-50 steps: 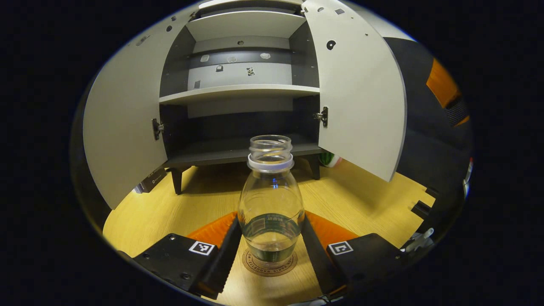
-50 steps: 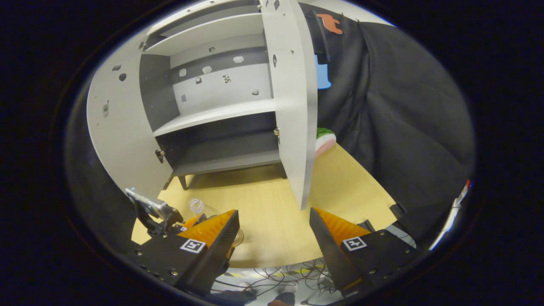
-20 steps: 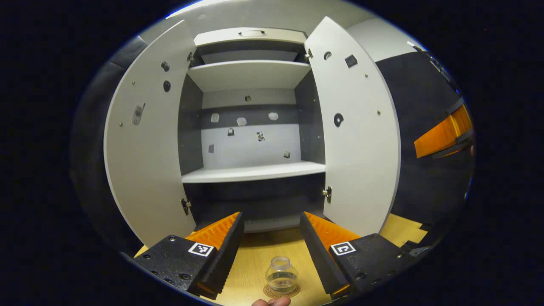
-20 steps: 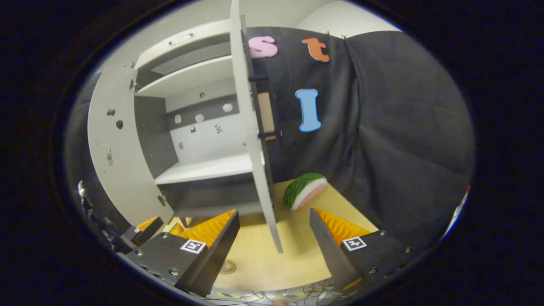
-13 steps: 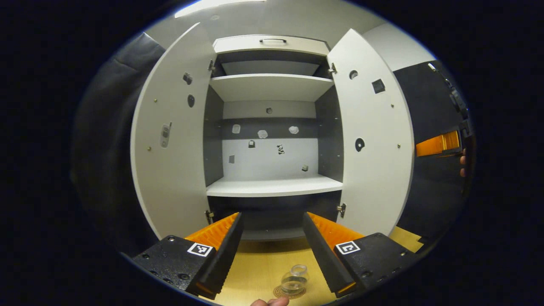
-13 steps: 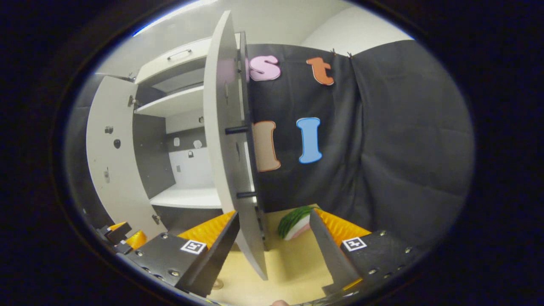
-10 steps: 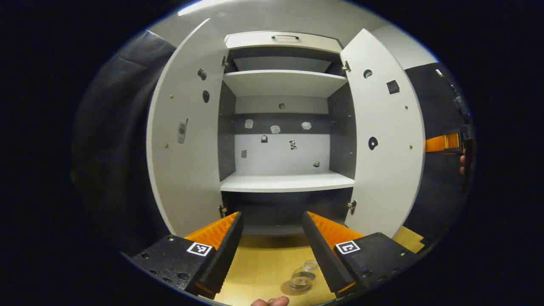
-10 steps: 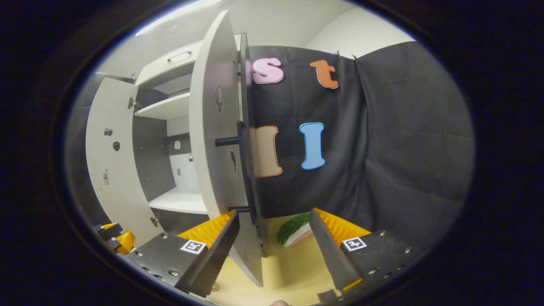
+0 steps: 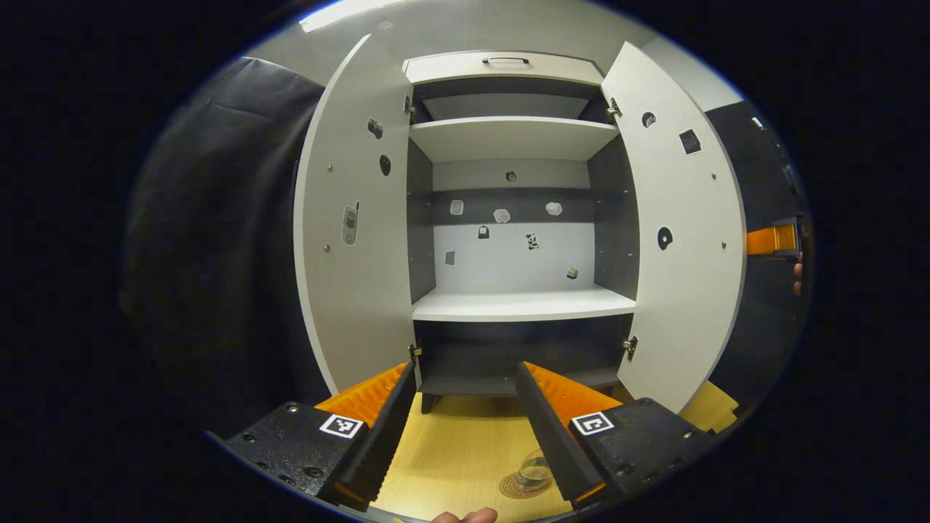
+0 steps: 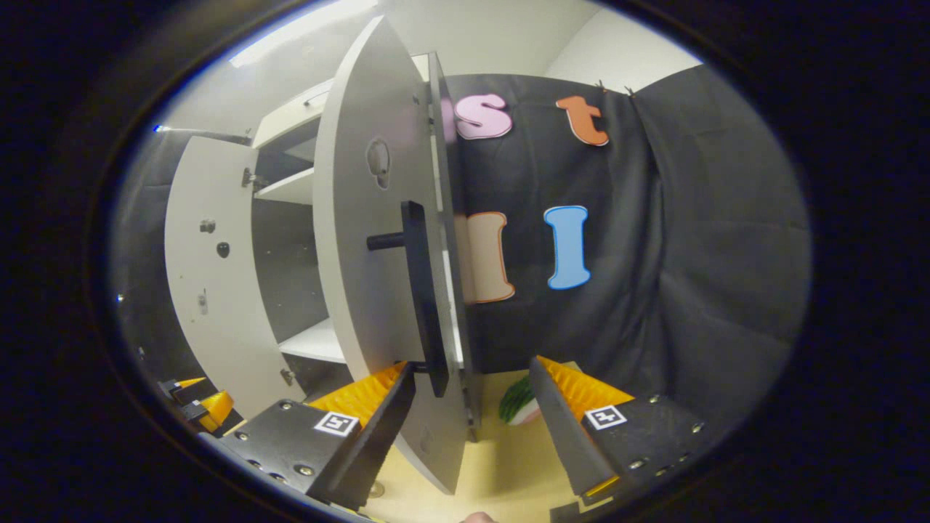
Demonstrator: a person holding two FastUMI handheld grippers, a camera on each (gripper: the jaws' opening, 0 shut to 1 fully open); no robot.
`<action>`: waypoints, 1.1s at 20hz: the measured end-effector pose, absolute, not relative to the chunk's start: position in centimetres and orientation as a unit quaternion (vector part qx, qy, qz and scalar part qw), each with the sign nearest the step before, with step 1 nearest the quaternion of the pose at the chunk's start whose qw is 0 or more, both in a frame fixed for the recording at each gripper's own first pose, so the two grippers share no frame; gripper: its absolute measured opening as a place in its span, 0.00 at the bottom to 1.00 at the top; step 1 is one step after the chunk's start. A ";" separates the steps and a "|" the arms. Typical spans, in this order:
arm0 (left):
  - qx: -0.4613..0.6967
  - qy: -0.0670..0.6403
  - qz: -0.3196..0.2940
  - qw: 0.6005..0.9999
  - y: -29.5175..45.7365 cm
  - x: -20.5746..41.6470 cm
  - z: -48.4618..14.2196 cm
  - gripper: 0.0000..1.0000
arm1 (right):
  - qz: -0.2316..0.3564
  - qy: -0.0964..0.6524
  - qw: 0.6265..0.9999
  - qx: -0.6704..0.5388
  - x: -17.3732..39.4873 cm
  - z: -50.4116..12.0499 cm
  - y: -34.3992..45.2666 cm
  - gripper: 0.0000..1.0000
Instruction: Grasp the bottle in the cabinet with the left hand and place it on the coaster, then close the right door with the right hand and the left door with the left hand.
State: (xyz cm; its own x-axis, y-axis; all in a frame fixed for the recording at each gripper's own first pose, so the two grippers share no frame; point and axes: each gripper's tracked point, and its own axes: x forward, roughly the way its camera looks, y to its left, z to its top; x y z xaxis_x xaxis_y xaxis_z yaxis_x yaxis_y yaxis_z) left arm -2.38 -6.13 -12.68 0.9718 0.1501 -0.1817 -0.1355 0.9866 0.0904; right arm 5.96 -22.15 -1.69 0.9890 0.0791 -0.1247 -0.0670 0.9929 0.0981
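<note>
Wooden tabletop point(image 9: 450, 465) under the cabinet point(image 9: 508, 69), both doors swung out. Your left gripper point(image 9: 465, 407) is spread, gripping nothing; bottle point(image 9: 536, 471) sits on the coaster point(image 9: 517, 488) in front of the cabinet, just inside its right finger. Right gripper view gives you the right door point(image 10: 363, 261) edge-on with its handle point(image 10: 420, 290); your right gripper point(image 10: 472, 407) is spread too, straddling the door's lower edge, contact unclear. Watermelon slice point(image 10: 517, 402) beside the cabinet.

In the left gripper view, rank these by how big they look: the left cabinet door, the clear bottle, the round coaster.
1. Pale grey left cabinet door, by far the largest.
2 and 3. Clear plastic bottle and round brown coaster look alike; a finger hides part of both, so no ranking.
</note>
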 end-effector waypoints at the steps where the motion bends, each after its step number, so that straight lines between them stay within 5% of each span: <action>1: 0.038 0.095 0.078 0.992 -5.9 -2.7 -12.6 0.89 | 0.049 0.065 0.995 0.052 6.2 -1.8 -21.4 0.97; 22: 0.019 0.082 0.224 0.971 8.9 -9.9 -10.3 0.89 | 0.151 0.038 0.987 0.048 12.7 -2.3 -7.2 1.00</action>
